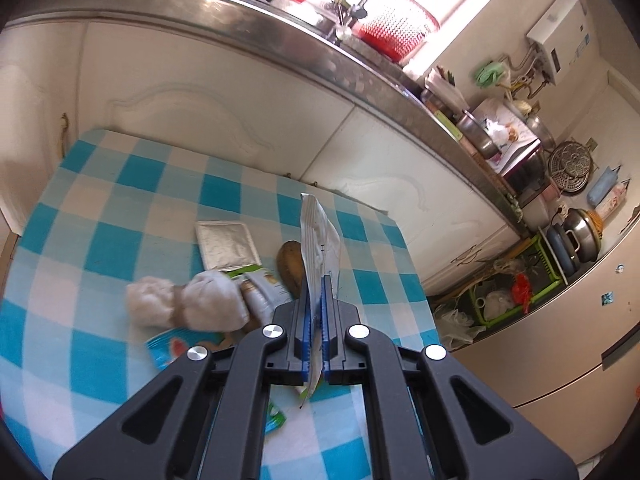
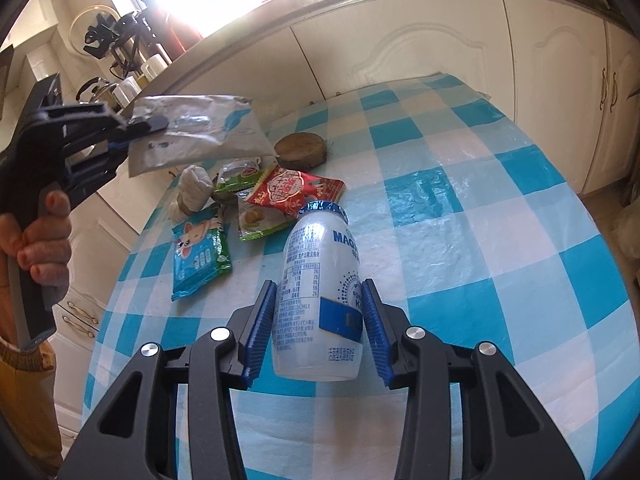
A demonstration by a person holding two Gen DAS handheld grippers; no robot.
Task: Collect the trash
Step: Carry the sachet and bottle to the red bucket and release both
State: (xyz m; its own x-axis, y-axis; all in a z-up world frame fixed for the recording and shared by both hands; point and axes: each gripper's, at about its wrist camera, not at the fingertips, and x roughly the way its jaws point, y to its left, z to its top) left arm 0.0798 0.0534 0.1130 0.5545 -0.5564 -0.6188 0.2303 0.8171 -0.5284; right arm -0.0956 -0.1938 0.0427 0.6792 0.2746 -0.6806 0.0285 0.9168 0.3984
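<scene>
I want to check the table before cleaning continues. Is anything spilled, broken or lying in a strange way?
Nothing looks spilled or broken. The white bottle lies on its side on the checked tablecloth, between the right gripper's pads. Empty snack wrappers lie in a loose heap beside a crumpled tissue.

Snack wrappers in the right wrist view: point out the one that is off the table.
The silver foil wrapper, pinched in the left gripper above the table; the red, green and blue ones lie flat.
</scene>
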